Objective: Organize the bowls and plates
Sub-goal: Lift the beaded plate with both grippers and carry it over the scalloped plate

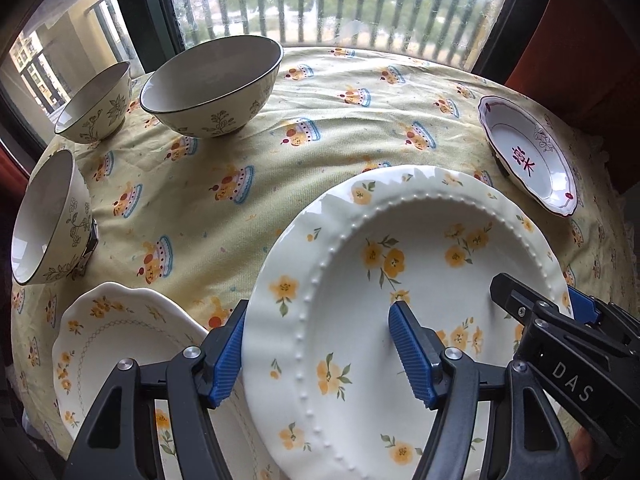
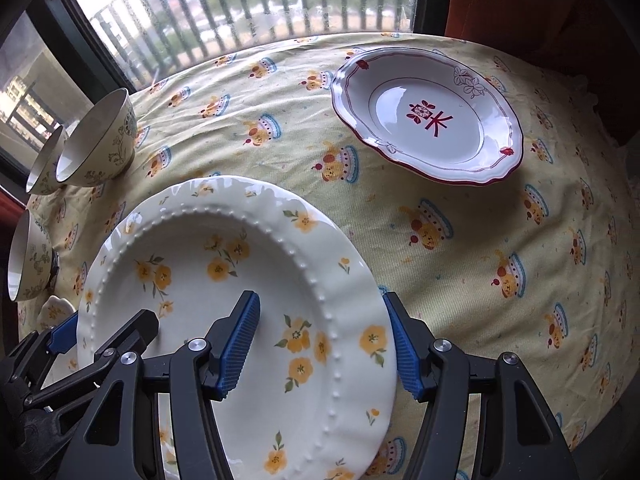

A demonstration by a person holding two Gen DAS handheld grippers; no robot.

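— Plate status? Where is the big one?

— The beaded yellow-flower plate (image 1: 400, 300) hangs tilted above the cake-print tablecloth (image 1: 240, 152), and I hold it from both sides. My left gripper (image 1: 320, 356) straddles its left rim, one blue pad (image 1: 228, 360) outside and one inside; my right gripper (image 2: 320, 348) straddles the right rim likewise. Whether either really clamps, I cannot tell.

— And the rest?

— A scalloped yellow-flower plate (image 1: 116, 344) lies on the cloth to the lower left. The red-rimmed plate (image 2: 428, 120) sits well apart on the right. Three leaf-patterned bowls stand upright along the left: a large bowl (image 1: 212, 84), a small bowl (image 1: 96, 104) just beside it, and a nearer bowl (image 1: 52, 220).
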